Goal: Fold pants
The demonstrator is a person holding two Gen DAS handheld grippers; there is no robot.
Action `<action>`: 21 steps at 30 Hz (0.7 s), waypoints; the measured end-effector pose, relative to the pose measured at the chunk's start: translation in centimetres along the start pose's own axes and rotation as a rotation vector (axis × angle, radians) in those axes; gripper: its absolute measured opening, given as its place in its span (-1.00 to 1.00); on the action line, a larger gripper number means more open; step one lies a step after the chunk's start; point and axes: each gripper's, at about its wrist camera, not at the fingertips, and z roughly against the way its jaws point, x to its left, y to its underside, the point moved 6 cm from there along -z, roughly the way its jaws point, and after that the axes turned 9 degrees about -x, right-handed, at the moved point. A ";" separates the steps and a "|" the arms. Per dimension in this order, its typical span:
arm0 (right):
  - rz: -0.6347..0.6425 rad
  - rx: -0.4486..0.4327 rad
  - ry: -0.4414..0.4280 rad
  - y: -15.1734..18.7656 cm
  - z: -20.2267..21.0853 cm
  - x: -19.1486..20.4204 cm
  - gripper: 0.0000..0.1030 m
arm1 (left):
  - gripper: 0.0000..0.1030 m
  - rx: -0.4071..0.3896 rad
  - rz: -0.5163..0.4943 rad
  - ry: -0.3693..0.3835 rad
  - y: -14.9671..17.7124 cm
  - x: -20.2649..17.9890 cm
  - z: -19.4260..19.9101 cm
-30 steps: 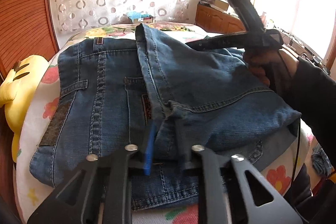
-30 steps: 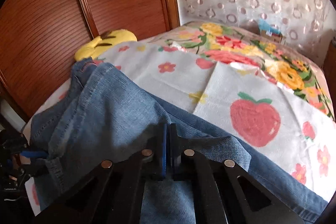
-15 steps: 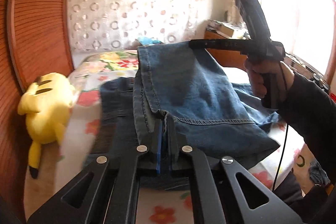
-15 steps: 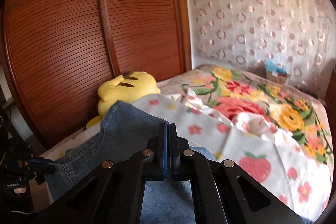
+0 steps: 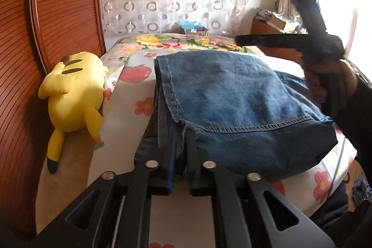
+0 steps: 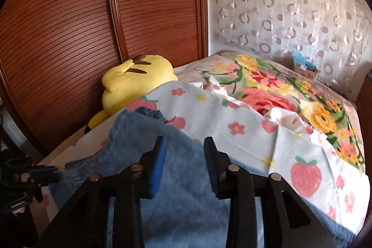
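While the folded jeans [image 5: 232,108] lie on the strawberry-print sheet [image 5: 130,113] across the centre of the left wrist view, the left gripper [image 5: 180,155] at bottom centre has a denim edge between its jaws, which are opening. In the right wrist view the right gripper [image 6: 184,162] at lower centre has its jaws opening too, blue pads [image 6: 158,169] apart, with denim below and between them but not pressed. A yellow plush toy [image 5: 74,90] lies at the left edge of the bed.
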 end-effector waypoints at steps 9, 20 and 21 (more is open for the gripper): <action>-0.035 0.001 0.082 3.4 6.6 1.7 -0.28 | 0.56 -0.031 0.001 0.040 -1.5 -0.8 -0.1; -0.090 -0.008 0.182 8.9 14.5 3.5 -0.28 | 0.58 0.003 -0.037 0.103 -1.0 -5.2 -2.1; -0.100 -0.011 0.187 9.3 15.2 3.6 -0.28 | 0.58 0.011 -0.040 0.109 -0.8 -5.7 -2.2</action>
